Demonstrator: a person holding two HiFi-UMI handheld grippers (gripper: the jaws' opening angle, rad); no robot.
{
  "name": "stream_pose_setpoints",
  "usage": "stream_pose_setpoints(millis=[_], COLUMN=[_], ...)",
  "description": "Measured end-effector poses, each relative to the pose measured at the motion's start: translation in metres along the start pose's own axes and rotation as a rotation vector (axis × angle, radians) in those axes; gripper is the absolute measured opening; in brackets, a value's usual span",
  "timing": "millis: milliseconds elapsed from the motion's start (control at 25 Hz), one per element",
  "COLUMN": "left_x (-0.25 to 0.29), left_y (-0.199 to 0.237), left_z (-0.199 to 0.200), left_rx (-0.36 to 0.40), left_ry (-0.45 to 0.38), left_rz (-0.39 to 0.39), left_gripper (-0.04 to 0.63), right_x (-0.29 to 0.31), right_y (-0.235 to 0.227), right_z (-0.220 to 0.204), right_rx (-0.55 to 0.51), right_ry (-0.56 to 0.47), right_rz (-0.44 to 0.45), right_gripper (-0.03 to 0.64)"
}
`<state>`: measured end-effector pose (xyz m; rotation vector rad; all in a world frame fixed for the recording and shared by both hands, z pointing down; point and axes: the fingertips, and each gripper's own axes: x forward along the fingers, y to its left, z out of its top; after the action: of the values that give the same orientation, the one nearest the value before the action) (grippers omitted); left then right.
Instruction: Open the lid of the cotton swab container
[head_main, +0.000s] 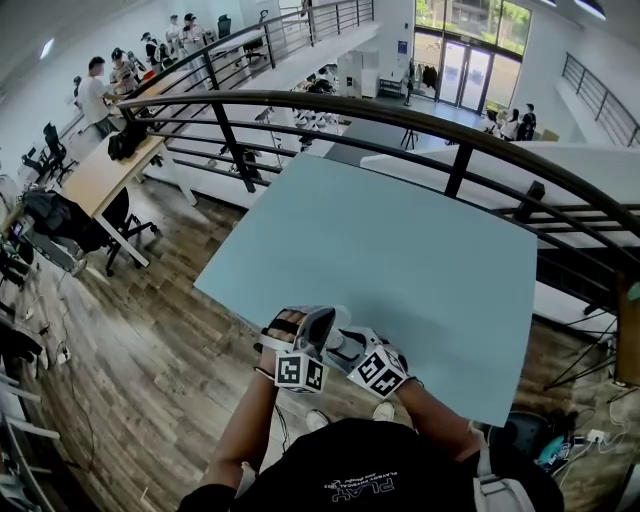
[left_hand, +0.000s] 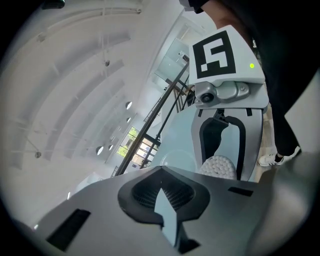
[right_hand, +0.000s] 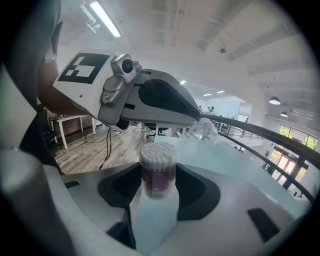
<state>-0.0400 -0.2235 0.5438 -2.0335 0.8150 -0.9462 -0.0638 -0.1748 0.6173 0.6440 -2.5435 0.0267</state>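
The cotton swab container (right_hand: 157, 172) is a small clear tub with a dark red label, and white swab heads show bare at its top. It stands upright between the jaws of my right gripper (right_hand: 156, 194), which is shut on it. In the left gripper view the swab heads (left_hand: 218, 167) sit between the right gripper's fingers (left_hand: 240, 145). My left gripper (left_hand: 161, 172) is shut, and the clear round lid (right_hand: 207, 131) is pinched by its rim at the tips, apart from the tub. In the head view both grippers (head_main: 318, 332) (head_main: 350, 350) meet over the table's near edge.
The pale blue table (head_main: 400, 250) stretches away from me, bare apart from the grippers. A dark metal railing (head_main: 450, 130) curves behind it over a lower floor with desks and people. Wooden floor (head_main: 150, 340) lies to the left.
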Motion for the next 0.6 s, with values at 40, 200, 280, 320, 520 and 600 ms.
stream_pose_setpoints(millis=[40,200,280,320,520,600], left_x=[0.001,0.003,0.002,0.002,-0.001,-0.003], left_y=[-0.001,-0.002,0.0,0.001,0.004,0.007], left_z=[-0.001,-0.001,-0.003,-0.004,-0.013,-0.016], left_rx=[-0.002,-0.019,-0.04,-0.056,-0.214,-0.295], left_ry=[0.002,0.003,0.003,0.003,0.0,-0.003], left_rz=[-0.003,0.005,0.014,0.018,0.029,0.034], left_gripper=[0.012,0.012,0.012,0.012,0.014,0.014], right_x=[0.0,-0.001,-0.002,-0.002,-0.004,-0.005], right_y=[0.001,0.0,-0.003,-0.006,-0.02,-0.03], right_z=[0.0,-0.003,-0.002,-0.001,-0.005,-0.009], right_rx=[0.0,0.005,0.018,0.026,0.091,0.112], right_ry=[-0.002,-0.003,-0.009,-0.014,-0.027,-0.042], right_rz=[0.004,0.001,-0.009,-0.014,-0.051,-0.087], right_gripper=[0.221,0.221,0.221,0.222,0.222,0.222])
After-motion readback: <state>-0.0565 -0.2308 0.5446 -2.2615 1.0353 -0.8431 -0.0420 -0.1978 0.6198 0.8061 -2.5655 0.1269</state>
